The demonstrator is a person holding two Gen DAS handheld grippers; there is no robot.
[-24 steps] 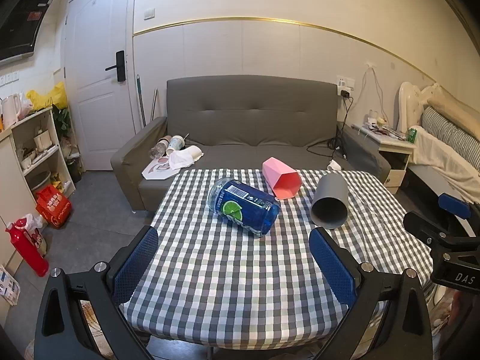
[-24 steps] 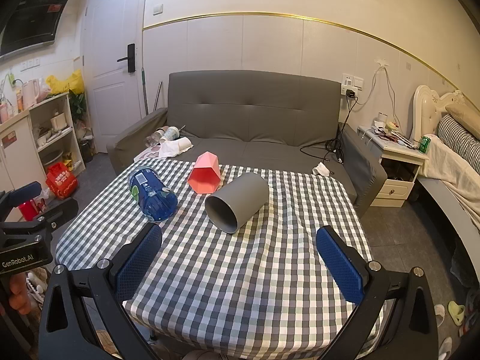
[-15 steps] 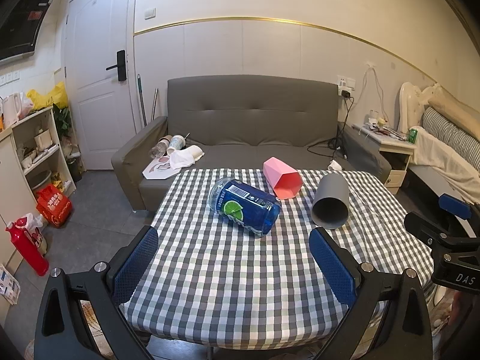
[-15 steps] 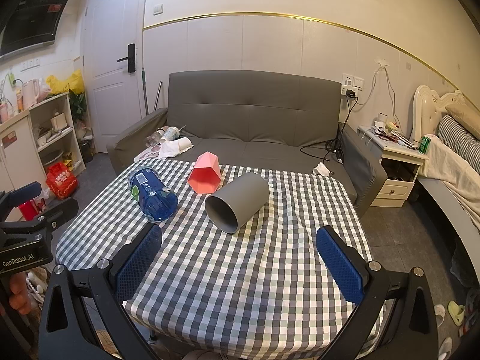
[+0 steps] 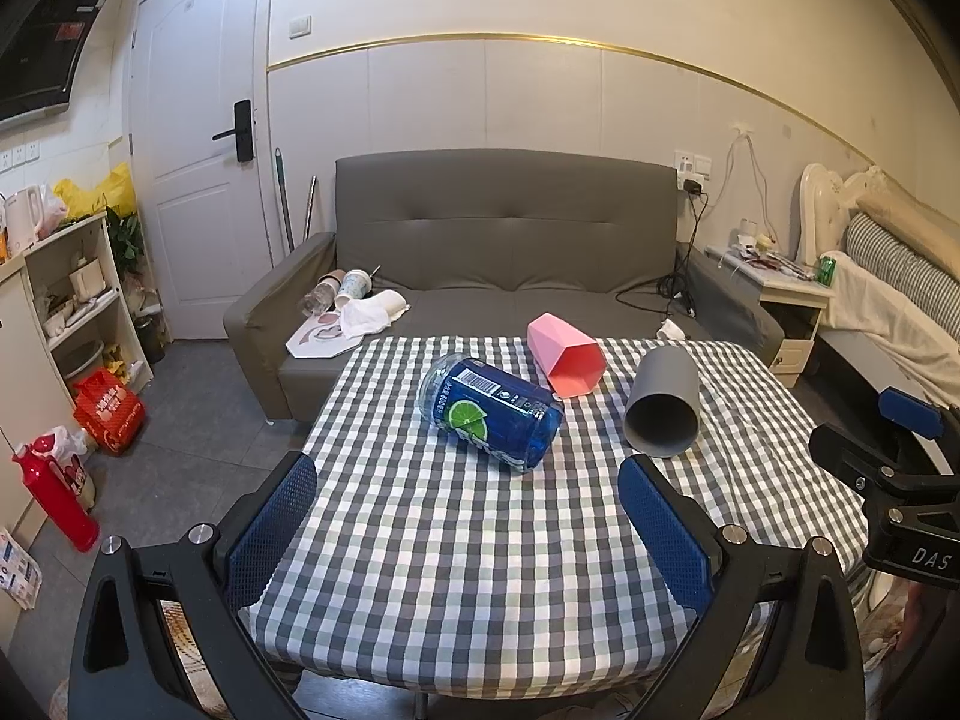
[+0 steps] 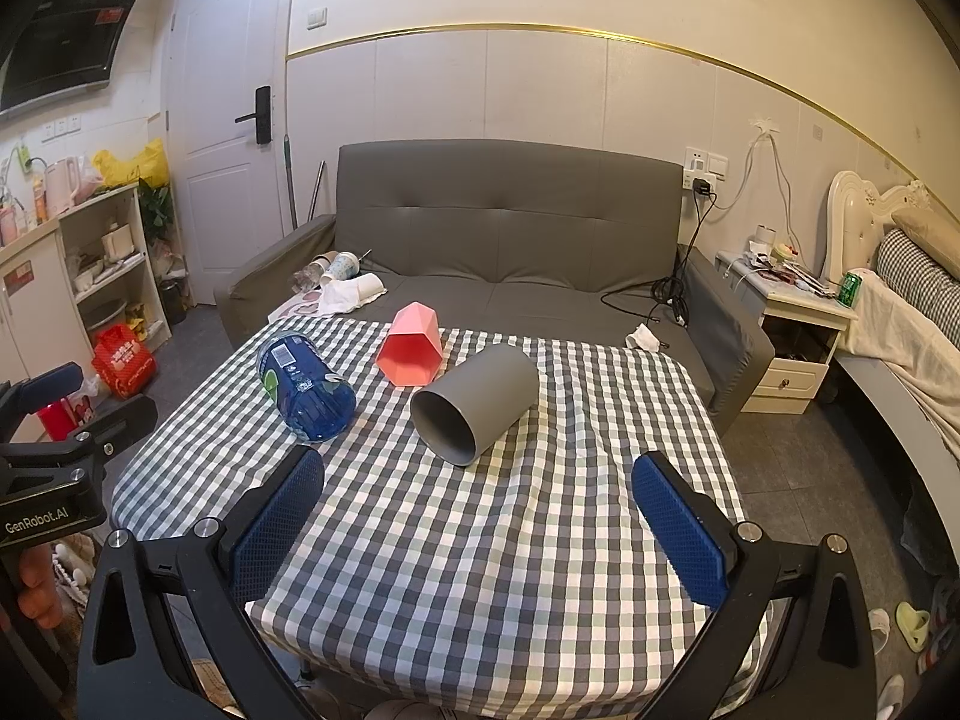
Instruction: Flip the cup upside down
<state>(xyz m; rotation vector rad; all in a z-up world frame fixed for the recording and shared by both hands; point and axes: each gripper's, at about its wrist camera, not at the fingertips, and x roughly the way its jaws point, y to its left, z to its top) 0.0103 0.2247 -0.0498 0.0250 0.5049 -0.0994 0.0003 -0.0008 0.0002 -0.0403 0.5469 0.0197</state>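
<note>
Three cups lie on their sides on the checked table. A grey round cup has its mouth turned toward me. A pink faceted cup lies behind it. A blue can-shaped cup with a lime print lies to the left. My left gripper is open and empty over the near table edge. My right gripper is open and empty, a short way in front of the grey cup. Each gripper shows at the edge of the other's view.
A grey sofa with paper cups and cloths stands behind the table. A shelf unit and red bags stand on the left. A bedside cabinet and a bed stand on the right.
</note>
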